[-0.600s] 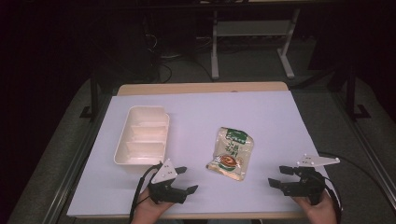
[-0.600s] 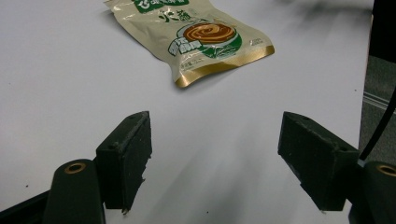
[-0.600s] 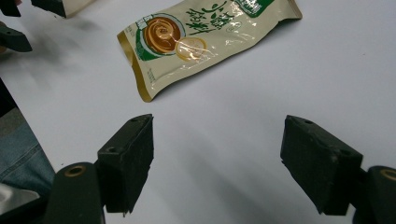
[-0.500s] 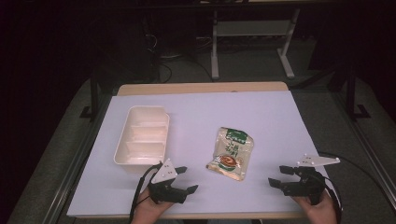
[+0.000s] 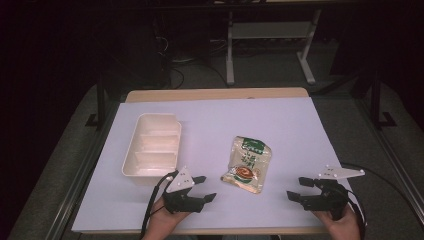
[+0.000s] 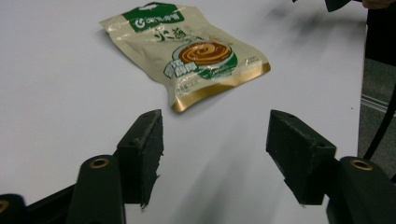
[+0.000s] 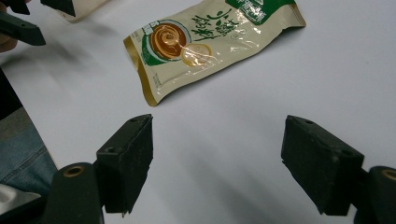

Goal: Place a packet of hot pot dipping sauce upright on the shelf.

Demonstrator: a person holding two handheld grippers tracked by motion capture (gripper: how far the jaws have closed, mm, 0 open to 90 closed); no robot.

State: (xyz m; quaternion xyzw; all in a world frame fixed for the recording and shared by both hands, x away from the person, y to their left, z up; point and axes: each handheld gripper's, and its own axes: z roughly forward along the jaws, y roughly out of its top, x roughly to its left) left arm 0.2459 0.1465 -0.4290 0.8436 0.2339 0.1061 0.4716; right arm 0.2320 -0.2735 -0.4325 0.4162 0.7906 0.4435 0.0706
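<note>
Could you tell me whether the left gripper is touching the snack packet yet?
Apart. In the left gripper view, bare white table lies between the open left gripper and the snack packet.

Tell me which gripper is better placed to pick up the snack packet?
Probably the left. The left gripper is open, with the snack packet close ahead of its jaws and the white tray on its side. The right gripper, also open, sits farther from the packet.
</note>
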